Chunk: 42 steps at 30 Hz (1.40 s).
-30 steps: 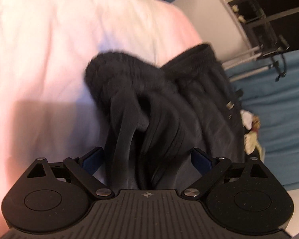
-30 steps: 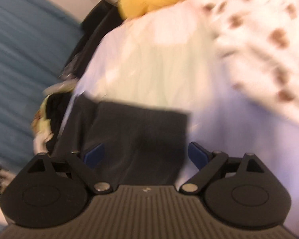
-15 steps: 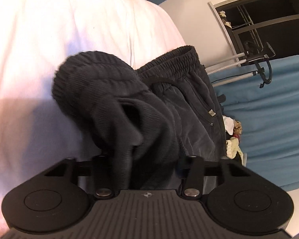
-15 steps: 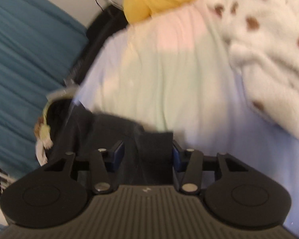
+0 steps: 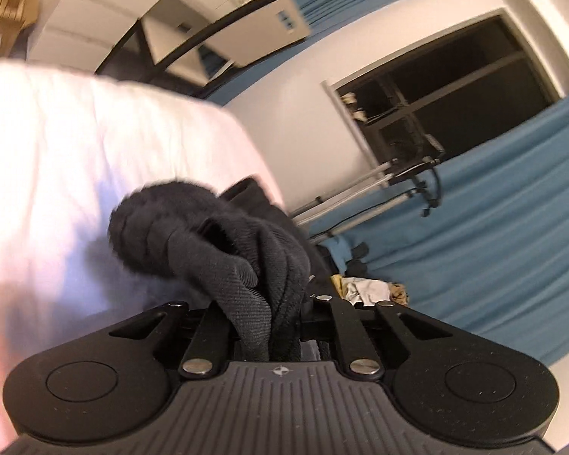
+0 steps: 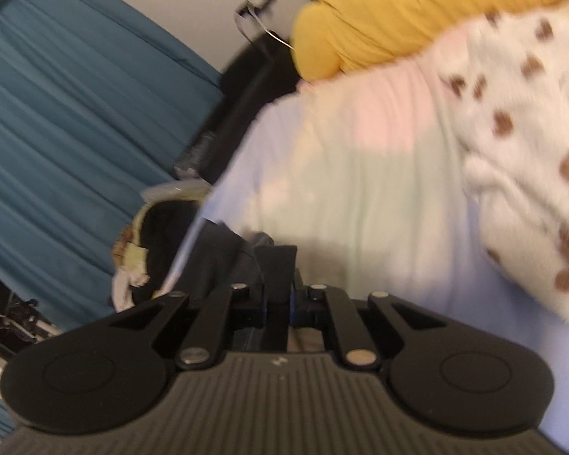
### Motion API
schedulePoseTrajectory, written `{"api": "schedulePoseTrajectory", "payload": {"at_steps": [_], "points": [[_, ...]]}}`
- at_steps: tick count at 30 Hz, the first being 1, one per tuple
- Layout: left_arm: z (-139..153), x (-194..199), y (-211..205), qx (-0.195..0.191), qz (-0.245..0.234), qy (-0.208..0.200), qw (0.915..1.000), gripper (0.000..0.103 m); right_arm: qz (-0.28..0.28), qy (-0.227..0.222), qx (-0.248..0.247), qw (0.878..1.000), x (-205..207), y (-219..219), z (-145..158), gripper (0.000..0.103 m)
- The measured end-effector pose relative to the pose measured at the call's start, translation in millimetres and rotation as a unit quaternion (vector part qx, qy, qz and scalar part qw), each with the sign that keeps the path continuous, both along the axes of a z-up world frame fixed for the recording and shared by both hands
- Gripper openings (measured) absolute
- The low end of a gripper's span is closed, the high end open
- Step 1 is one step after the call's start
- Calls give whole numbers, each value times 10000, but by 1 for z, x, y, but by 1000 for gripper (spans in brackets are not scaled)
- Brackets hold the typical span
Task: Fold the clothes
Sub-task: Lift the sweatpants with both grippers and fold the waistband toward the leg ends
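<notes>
A pair of dark grey trousers (image 5: 216,227) lies bunched on the white bed sheet (image 5: 57,151) near its right edge. My left gripper (image 5: 269,314) is closing its jaws, with a thick fold of the ribbed dark cloth pinched between them and lifted off the bed. In the right wrist view another part of the trousers (image 6: 223,254) lies at the bed's left edge. My right gripper (image 6: 278,299) is closing on a flat flap of that cloth, which stands up between its jaws. The pads are mostly hidden by the fabric.
A white blanket with brown spots (image 6: 531,132) and a yellow pillow (image 6: 398,7) lie on the bed's far side. Blue curtains (image 5: 493,227) hang beside the bed, with a metal clothes rack (image 5: 360,189), a dark window (image 5: 455,87) and a heap of laundry (image 5: 368,288) on the floor.
Both grippers went from wide open to closed on the dark cloth. The left one has risen and tilted up, lifting its fold; more of the room shows above the bed.
</notes>
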State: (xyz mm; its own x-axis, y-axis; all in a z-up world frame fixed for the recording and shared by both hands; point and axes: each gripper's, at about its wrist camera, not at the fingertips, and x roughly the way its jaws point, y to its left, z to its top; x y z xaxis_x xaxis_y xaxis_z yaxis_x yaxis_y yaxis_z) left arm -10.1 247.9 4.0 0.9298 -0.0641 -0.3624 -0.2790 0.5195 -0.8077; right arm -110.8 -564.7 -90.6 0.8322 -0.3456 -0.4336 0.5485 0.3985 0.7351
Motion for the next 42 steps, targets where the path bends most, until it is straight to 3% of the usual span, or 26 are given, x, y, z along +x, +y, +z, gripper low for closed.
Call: {"api": "schedulePoseTrajectory", "payload": {"at_steps": [4, 8, 11, 15, 19, 26, 30, 35, 38, 42], "points": [[12, -41, 14, 11, -6, -161, 9999, 14, 29, -312, -52, 9995, -19, -1, 23, 10], [11, -74, 36, -412, 3, -49, 9991, 14, 158, -526, 22, 9985, -39, -8, 43, 10], [11, -81, 44, -557, -63, 156, 9983, 14, 289, -499, -213, 9981, -40, -8, 56, 10], [21, -63, 40, -567, -73, 372, 9977, 14, 320, -397, -126, 9986, -13, -12, 65, 10], [45, -18, 32, -367, 0, 502, 9981, 14, 304, -333, -141, 9989, 33, -17, 78, 10], [60, 113, 15, 110, -47, 912, 9958, 15, 300, 66, -152, 9994, 154, -27, 72, 10], [40, 194, 5, 364, -47, 1251, 9915, 16, 386, 401, -30, 9984, 240, -41, 51, 10], [-7, 285, -8, 613, -85, 1767, 9823, 18, 515, 975, -215, 9937, 337, -56, 11, 10], [-34, 320, -15, 810, -232, 1833, 9794, 21, 641, 1338, -350, 9883, 379, -61, -17, 10], [-56, 337, -13, 888, -449, 1932, 9761, 26, 809, 1599, -468, 9827, 397, -65, -40, 11]]}}
